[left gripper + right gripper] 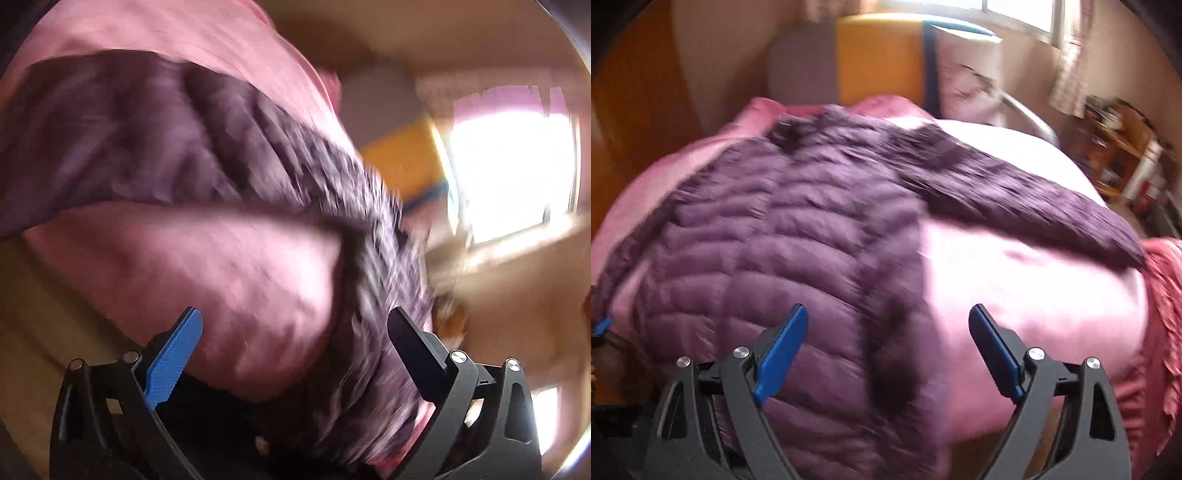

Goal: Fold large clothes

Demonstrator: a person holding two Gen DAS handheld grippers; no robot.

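Observation:
A dark purple quilted puffer jacket (783, 236) lies spread flat on a pink bed cover (1015, 288). Its collar is at the far end, and one sleeve (1034, 199) stretches out to the right. My right gripper (888, 308) hovers over the jacket's near right edge, open, with nothing between its blue pads (783, 350). The left wrist view is tilted and blurred: the purple jacket (147, 147) runs as a band across the pink cover (229, 266). My left gripper (295, 314) is open just above the fabric, its jaws wide apart and not pinching cloth.
An orange headboard (879, 59) and a grey panel (801, 62) stand behind the bed, below a bright window (1015, 14). A cluttered wooden shelf (1119, 129) is at the right. A fringed pink blanket edge (1163, 314) hangs off the bed's right side.

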